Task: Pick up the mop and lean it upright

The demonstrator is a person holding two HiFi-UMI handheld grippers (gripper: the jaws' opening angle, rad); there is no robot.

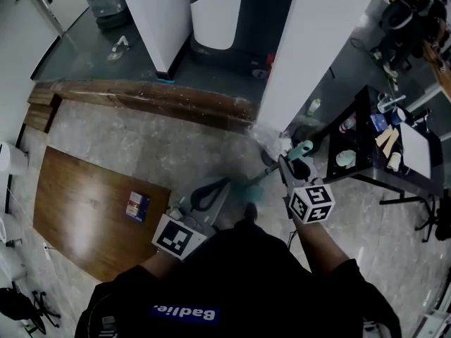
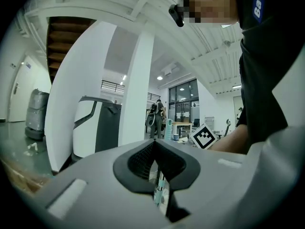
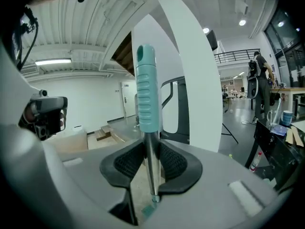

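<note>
A brown wooden board lies flat on the pale stone floor at the far left, with a small box near its right edge. Beyond it a long wooden ledge runs across the floor.

Right of the board, the left tongs reach forward about level from the person's dark sleeve. In the left gripper view their black tips meet in front. A thin stretch of shaft with a teal band shows in the gap behind the tips; whether the pads press on it is hard to tell from this angle.

The mop stands close to upright just in front of the person, between the two tools and a little to the right. Its teal ribbed grip rises straight above the right tongs, which are closed on the chrome shaft just under the grip, one black pad on each side. From the head view the grip points toward the foot of a white pillar, and the mop's lower end is a teal blur over the floor.

Further right stands a black surface carrying cups, bottles and papers.
</note>
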